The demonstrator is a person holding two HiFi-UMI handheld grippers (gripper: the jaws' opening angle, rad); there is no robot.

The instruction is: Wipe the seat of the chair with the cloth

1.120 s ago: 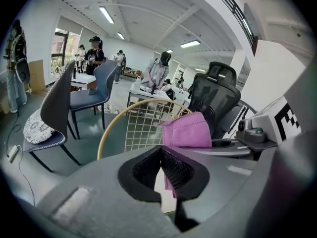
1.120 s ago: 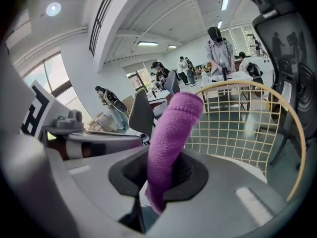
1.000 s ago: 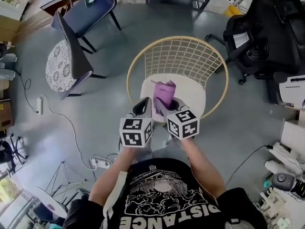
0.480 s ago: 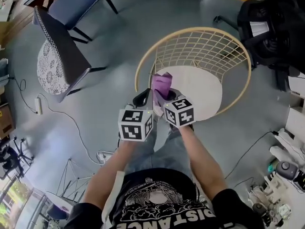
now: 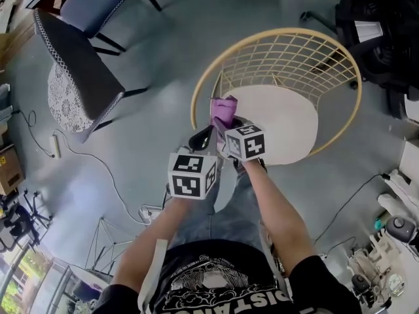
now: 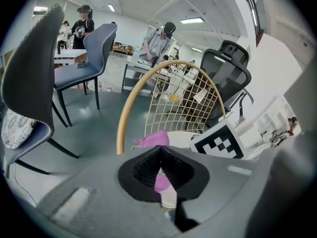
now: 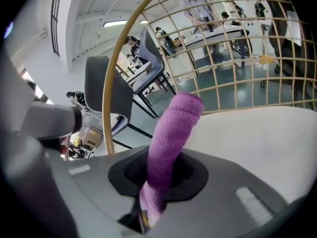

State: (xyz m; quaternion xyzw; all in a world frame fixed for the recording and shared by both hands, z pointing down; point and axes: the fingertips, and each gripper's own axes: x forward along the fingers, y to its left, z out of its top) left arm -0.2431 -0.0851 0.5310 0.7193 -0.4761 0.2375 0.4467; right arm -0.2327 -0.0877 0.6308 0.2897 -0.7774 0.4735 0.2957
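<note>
The round wire chair (image 5: 277,34) has a white seat (image 5: 294,120). A purple cloth (image 5: 223,112) sticks up from my right gripper (image 5: 226,128), which is shut on it at the seat's left edge. In the right gripper view the cloth (image 7: 173,128) rises from between the jaws of that gripper (image 7: 157,177), with the seat (image 7: 257,138) just beyond. My left gripper (image 5: 201,138) hangs beside it over the floor, shut with nothing in it. In the left gripper view my left gripper (image 6: 159,155) points at the cloth (image 6: 152,140) and the wire back (image 6: 173,103).
A dark chair with a patterned cushion (image 5: 72,77) stands at the left. A black office chair (image 5: 383,31) is at the upper right. A power strip and cable (image 5: 55,146) lie on the grey floor. People stand at tables (image 6: 158,43) in the background.
Both grippers now sit at the seat's left edge instead of over its middle. The cloth stays held in the right gripper.
</note>
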